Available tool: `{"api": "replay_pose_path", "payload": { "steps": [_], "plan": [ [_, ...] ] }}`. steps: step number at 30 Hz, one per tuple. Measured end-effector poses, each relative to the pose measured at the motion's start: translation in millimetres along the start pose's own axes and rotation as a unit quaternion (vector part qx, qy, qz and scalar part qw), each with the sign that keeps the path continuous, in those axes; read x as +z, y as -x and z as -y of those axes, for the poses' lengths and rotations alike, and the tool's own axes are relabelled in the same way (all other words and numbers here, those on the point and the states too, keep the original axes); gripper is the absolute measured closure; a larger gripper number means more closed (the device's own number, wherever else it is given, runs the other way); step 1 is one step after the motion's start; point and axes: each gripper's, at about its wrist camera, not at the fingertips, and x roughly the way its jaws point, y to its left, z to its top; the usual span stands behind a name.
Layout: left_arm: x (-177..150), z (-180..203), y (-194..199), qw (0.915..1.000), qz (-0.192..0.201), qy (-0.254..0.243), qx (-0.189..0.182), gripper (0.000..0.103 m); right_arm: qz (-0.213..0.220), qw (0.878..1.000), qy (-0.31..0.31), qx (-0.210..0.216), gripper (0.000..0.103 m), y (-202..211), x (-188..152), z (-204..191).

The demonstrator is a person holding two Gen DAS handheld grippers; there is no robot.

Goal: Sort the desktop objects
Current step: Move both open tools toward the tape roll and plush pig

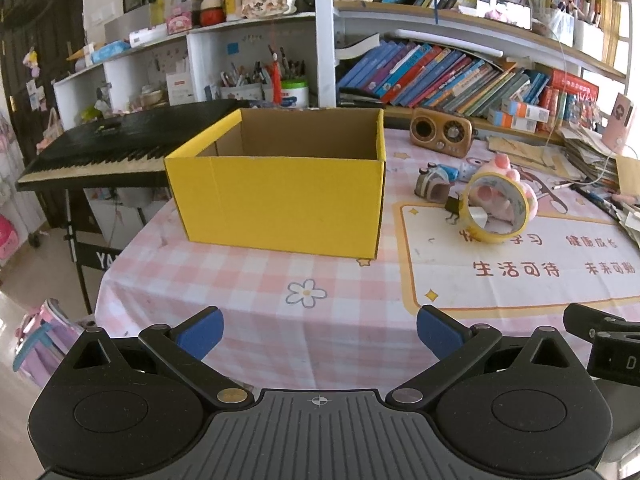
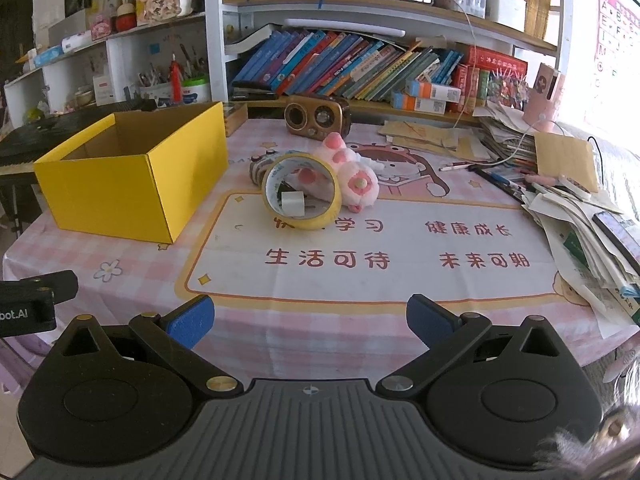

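Desk [image 2: 168, 280] surface first: it's covered in a pink-and-white checked cloth with a cream cartoon mat [image 2: 400, 276] printed with red Chinese characters on top. Both tools hover at the near edge, tilted down. Left tool [image 1: 320, 332] has its blue pads spread wide with nothing between them, same deal for the right tool [image 2: 310, 320].

Mid-desk sits a yellow roll of tape [image 2: 302, 190] standing on edge, touching a pink plush paw toy [image 2: 356, 178] just behind it. Right view shows a small white block [image 2: 293, 203] inside the ring, which the left view doesn't really show. A small brown striped thing [image 1: 430, 186] lies just beside the roll; can't tell what it is.

Left of that is an open yellow cardboard box [image 1: 280, 200] with a brown interior, and what I can see of the inside looks empty.

Further back, a brown retro-style speaker [image 2: 318, 114]. Only the right view gets the messy paper pile [image 2: 580, 240] along the right edge. Left view shows a black keyboard piano [image 1: 100, 148] off the desk's left side. Behind everything, white shelves crammed with leaning books [image 2: 352, 68].
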Motion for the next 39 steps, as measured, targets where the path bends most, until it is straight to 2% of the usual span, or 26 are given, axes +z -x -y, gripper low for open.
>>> {"api": "replay_pose_path", "payload": {
  "steps": [27, 39],
  "plan": [
    [-3.6, -6.6, 2.0, 0.9996, -0.01, 0.005, -0.025, 0.0, -0.004, 1.0, 0.005, 0.006, 0.0, -0.5, -1.6, -6.5],
    [-5.3, -0.1, 6.2, 0.9993, -0.001, -0.019, -0.031, 0.0, -0.006, 1.0, 0.015, 0.01, 0.0, 1.9, -0.8, -10.1]
  ]
}}
